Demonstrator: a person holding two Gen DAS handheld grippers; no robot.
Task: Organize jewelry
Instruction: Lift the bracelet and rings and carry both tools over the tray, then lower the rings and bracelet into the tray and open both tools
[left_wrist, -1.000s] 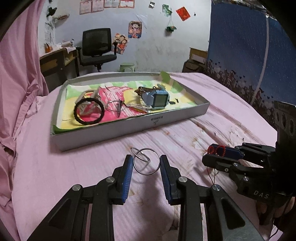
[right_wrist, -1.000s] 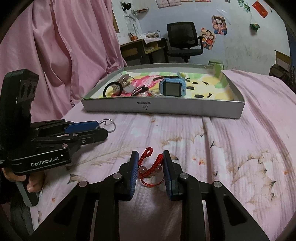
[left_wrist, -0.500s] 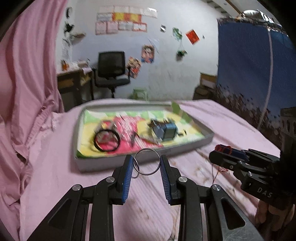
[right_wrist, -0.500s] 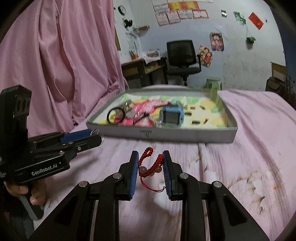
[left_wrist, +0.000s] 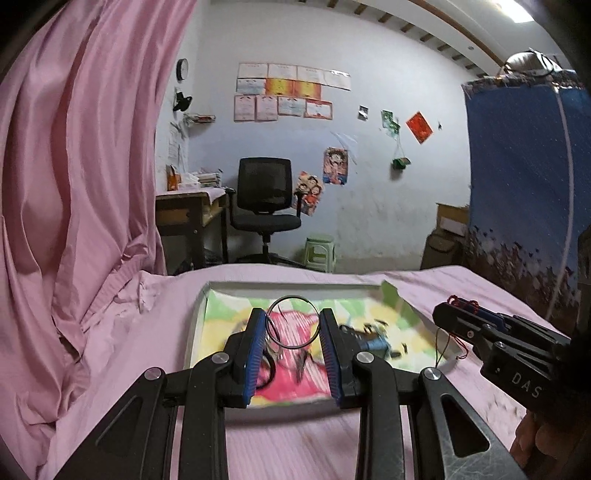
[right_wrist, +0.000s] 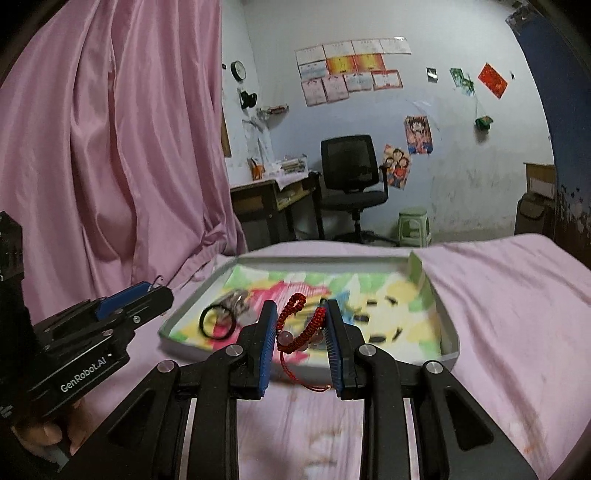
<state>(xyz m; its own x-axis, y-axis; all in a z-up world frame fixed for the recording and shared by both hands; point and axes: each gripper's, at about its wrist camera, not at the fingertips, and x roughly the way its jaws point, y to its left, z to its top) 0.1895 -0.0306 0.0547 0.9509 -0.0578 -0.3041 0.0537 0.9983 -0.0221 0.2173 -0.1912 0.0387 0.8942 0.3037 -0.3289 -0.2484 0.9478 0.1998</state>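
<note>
My left gripper (left_wrist: 291, 325) is clamped on a thin metal ring (left_wrist: 293, 320), held up in the air over the near left part of the white tray (left_wrist: 197, 317) on the pink bed (left_wrist: 147, 332). My right gripper (right_wrist: 301, 325) pinches the red braided bracelet (right_wrist: 299, 325), its cord dangling, above the tray's near edge. A black bangle (right_wrist: 216, 324) lies inside, left.

The shallow grey cardboard tray (left_wrist: 199, 314) with its multicoloured paper lining is motion-blurred in both wrist views; the small dark pieces (right_wrist: 373, 318) near its right edge are unidentifiable. Its near edge hides behind the blue-padded fingers (left_wrist: 255, 354).
</note>
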